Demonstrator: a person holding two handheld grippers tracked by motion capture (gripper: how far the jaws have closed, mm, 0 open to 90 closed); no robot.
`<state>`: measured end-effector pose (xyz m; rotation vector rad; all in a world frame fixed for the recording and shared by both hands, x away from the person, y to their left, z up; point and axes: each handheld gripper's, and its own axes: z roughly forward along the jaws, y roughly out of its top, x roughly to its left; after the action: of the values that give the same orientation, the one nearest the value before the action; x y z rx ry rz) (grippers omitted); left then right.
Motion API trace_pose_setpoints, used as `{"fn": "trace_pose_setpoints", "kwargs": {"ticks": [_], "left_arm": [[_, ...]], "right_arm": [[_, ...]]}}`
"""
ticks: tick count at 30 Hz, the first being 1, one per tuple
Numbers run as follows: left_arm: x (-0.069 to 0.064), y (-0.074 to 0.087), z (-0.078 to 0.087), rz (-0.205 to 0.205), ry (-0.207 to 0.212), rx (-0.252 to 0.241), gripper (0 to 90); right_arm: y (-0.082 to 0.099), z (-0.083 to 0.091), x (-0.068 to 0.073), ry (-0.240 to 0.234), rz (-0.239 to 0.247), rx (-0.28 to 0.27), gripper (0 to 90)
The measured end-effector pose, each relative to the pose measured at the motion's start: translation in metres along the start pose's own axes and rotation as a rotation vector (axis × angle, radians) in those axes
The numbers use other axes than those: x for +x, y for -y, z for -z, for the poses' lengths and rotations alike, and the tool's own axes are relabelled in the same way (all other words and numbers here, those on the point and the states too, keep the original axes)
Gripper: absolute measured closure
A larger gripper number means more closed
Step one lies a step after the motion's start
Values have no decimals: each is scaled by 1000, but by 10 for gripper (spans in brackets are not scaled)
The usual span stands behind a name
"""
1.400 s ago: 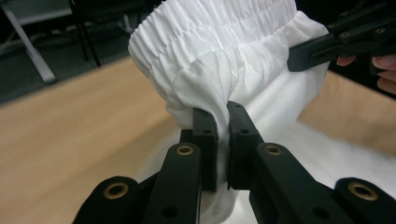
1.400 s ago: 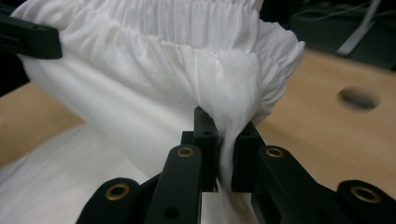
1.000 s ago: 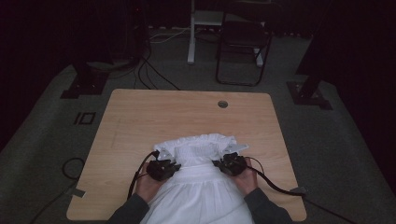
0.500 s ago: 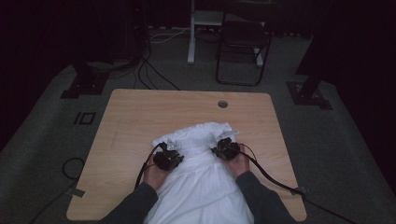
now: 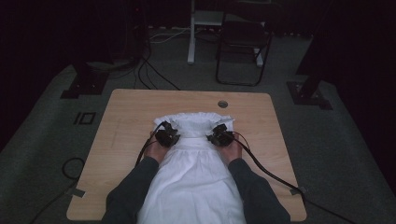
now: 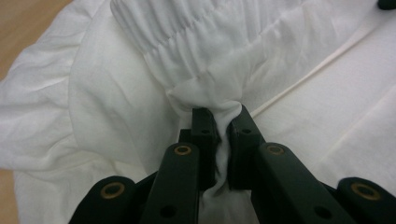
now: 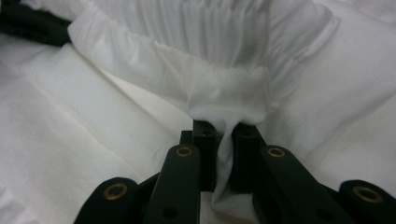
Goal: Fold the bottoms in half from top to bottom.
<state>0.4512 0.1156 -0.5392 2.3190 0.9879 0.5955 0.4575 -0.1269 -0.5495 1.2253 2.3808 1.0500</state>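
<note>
While pinched in both grippers, white gathered cotton garment (image 5: 194, 154) looks light, floppy. Left gripper (image 6: 223, 122) clamped on cloth, right gripper (image 7: 224, 128) too. Best grabbed at the elastic band (image 7: 205, 32) just past the fingertips.

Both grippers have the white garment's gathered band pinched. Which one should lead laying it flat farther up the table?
Probably neither: left gripper and right gripper sit level, each shut on the white garment. Move them together.
</note>
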Motion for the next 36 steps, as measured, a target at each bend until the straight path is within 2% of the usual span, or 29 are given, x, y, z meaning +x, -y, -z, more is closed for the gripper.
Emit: {"fn": "trace_pose_setpoints", "kwargs": {"ticks": [3,5,8,11,13,15,17,18,20,23,26,28,31,32,34,36], "left_arm": [[2,-10,-7,-11,-33,13,835],[2,-14,-11,-22,-61,17,836],[4,-22,-18,-8,-83,22,836],[5,-23,-19,17,-93,20,835],[3,-21,-18,8,-101,15,836],[3,-20,-14,20,-84,14,841],[6,-18,-6,28,-64,-21,850],[8,-18,0,46,-43,-45,854],[13,-19,21,73,0,-115,857],[12,-23,52,105,32,-213,858],[3,-27,91,99,55,-295,858],[-5,-25,111,83,78,-332,857],[-17,-16,129,65,100,-339,856],[-22,-9,131,70,125,-329,856],[-30,3,128,77,158,-288,856],[-43,19,117,36,156,-205,855]], "right_arm": [[-7,-5,-6,23,-17,0,831],[-11,-9,-7,58,-21,-9,832],[-19,-15,-9,107,-21,-7,832],[-24,-18,-11,125,-20,4,832],[-23,-18,-11,120,-16,3,836],[-23,-15,-10,112,2,10,844],[-24,-8,-10,107,21,0,849],[-25,-2,-9,98,30,-17,850],[-28,16,-9,74,50,-66,851],[-32,42,-5,60,87,-127,851],[-36,71,3,62,124,-190,851],[-35,91,8,54,140,-235,851],[-26,114,17,29,170,-268,850],[-21,118,21,21,184,-264,850],[-7,122,28,8,204,-241,850],[7,119,33,-8,216,-209,849]]}}
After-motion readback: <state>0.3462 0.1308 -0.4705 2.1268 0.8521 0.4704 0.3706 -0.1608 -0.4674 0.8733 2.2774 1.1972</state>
